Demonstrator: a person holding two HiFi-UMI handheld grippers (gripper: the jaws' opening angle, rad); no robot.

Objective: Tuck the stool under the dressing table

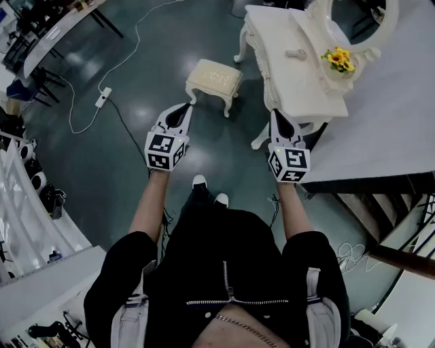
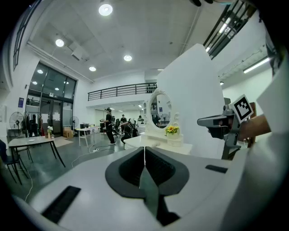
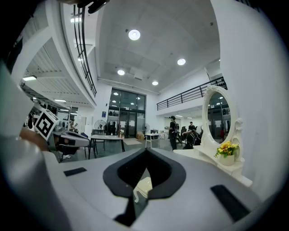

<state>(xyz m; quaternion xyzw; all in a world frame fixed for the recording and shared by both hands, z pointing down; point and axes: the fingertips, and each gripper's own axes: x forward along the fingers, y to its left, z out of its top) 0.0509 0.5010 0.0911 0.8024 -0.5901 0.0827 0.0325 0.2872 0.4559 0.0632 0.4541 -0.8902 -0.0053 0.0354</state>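
Note:
The cream upholstered stool (image 1: 214, 77) stands on the dark floor, out to the left of the white dressing table (image 1: 292, 75) and clear of it. An oval mirror (image 1: 353, 20) and yellow flowers (image 1: 338, 59) sit on the table. My left gripper (image 1: 186, 109) is shut and empty, its tips just short of the stool's near left leg. My right gripper (image 1: 279, 115), also shut and empty, hovers by the table's front leg. In the left gripper view the shut left gripper (image 2: 144, 149) faces the table (image 2: 158, 143). Below the right gripper (image 3: 146, 151) a bit of the stool (image 3: 143, 185) shows.
A power strip (image 1: 103, 97) with a white cable lies on the floor to the left. A raised white platform (image 1: 394, 122) runs behind and right of the dressing table. Desks and chairs (image 1: 47, 41) stand far left. People stand in the distance (image 2: 108, 126).

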